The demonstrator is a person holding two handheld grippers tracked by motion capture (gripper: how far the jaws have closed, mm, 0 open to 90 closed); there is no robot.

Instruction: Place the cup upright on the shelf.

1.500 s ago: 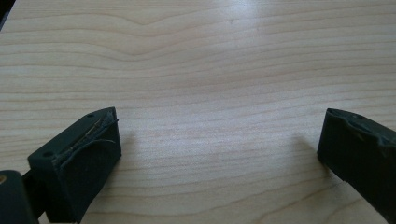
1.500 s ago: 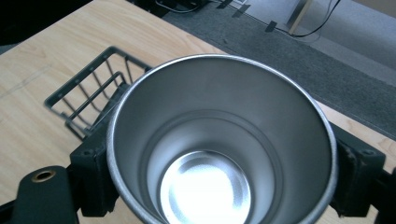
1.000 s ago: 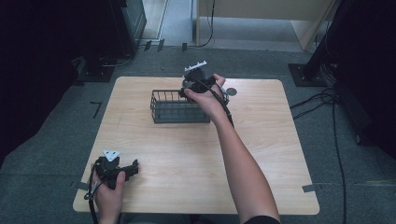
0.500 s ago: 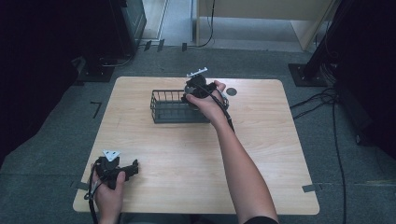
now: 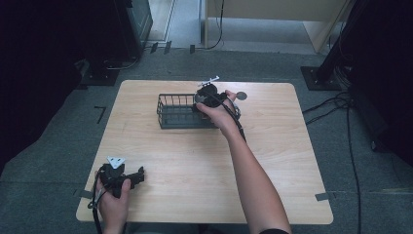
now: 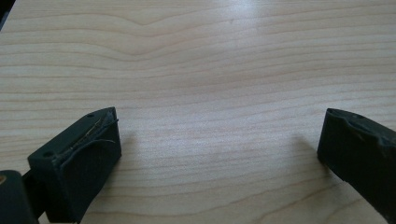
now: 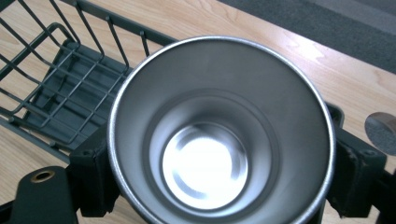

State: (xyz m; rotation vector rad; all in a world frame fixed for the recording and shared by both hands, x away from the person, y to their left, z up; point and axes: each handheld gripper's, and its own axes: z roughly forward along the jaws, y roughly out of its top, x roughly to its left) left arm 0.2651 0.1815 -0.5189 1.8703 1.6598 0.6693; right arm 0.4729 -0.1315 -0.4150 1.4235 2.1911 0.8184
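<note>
Light wooden table (image 5: 195,161) sits mid-frame on grey carpet, with dark gear around the edges. The right gripper (image 5: 210,95) is up at the top centre of the high view, jaws clamped on a shiny round steel cup (image 7: 219,130), right at the right end of the dark wire rectangular basket (image 5: 178,111). A small dark round disc (image 5: 242,96) lies just beside that hand. Down in the lower left, the left gripper (image 5: 127,178) rests low over bare wood, jaws wide apart, nothing between them.
</note>
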